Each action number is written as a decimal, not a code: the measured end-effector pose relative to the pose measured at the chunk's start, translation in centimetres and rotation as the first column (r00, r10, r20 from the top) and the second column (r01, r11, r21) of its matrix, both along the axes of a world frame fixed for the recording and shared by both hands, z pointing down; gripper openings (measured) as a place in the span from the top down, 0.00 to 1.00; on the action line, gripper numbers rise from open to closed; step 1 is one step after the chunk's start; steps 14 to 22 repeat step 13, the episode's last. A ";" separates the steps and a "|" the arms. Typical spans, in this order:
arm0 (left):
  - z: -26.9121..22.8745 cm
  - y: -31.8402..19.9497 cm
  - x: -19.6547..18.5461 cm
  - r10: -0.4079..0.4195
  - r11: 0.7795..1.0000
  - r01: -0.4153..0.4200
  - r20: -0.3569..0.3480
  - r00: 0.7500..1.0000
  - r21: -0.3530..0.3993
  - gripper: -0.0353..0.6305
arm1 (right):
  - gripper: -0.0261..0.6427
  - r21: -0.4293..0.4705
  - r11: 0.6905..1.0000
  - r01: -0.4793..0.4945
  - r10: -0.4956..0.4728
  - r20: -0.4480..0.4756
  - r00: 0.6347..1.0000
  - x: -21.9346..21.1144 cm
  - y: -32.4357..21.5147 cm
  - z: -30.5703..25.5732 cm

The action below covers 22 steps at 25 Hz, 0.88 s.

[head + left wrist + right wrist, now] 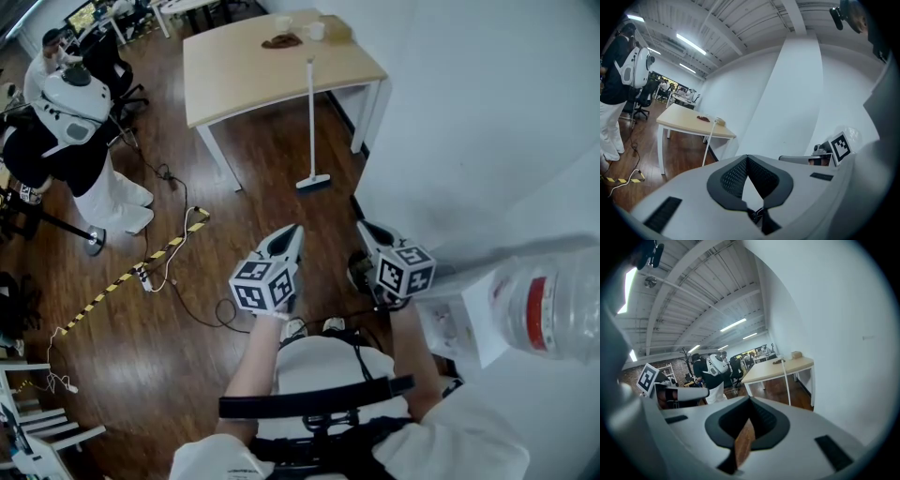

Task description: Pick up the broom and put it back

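Observation:
The broom (312,120) stands upright with its white handle leaning on the front edge of the wooden table (234,80) and its dark head (314,184) on the floor. It also shows in the left gripper view as the broom (708,141) and in the right gripper view as the broom (786,379). My left gripper (292,231) and right gripper (367,228) are held side by side, well short of the broom and pointing toward it. The left gripper (746,158) is shut with nothing in it. The right gripper (750,399) is shut and empty too.
A brown object (281,41), a white cup (315,30) and a box (336,28) lie on the table. A person in white (70,122) stands at the left. Cables and a yellow-black strip (141,267) cross the wood floor. A white wall (469,112) and a clear water bottle (548,300) are at the right.

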<state>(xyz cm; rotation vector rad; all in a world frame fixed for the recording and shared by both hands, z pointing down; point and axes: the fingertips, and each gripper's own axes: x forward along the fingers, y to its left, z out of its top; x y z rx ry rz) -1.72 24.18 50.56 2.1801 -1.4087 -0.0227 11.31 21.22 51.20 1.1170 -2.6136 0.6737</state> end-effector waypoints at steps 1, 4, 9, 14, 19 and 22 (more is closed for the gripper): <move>-0.1 0.1 -0.1 -0.001 1.000 0.001 0.000 1.000 0.002 0.96 | 0.95 0.002 1.000 -0.002 0.002 -0.003 1.000 -0.1 0.1 0.0; -0.1 0.6 -0.4 -0.004 1.000 0.004 0.000 1.000 0.001 0.96 | 0.95 0.003 1.000 -0.005 0.005 -0.006 1.000 -0.2 0.4 -0.2; -0.2 0.5 -0.7 -0.002 1.000 0.002 0.000 1.000 0.001 0.96 | 0.95 0.002 1.000 -0.003 0.003 -0.005 1.000 -0.6 0.2 -0.2; -0.1 -0.8 -1.2 0.001 1.000 -0.001 -0.001 1.000 0.000 0.96 | 0.95 -0.001 1.000 -0.002 0.002 -0.010 1.000 -1.2 -1.1 -0.1; -0.1 -0.8 -1.2 0.001 1.000 -0.001 -0.001 1.000 0.000 0.96 | 0.95 -0.001 1.000 -0.002 0.002 -0.010 1.000 -1.2 -1.1 -0.1; -0.1 -0.8 -1.2 0.001 1.000 -0.001 -0.001 1.000 0.000 0.96 | 0.95 -0.001 1.000 -0.002 0.002 -0.010 1.000 -1.2 -1.1 -0.1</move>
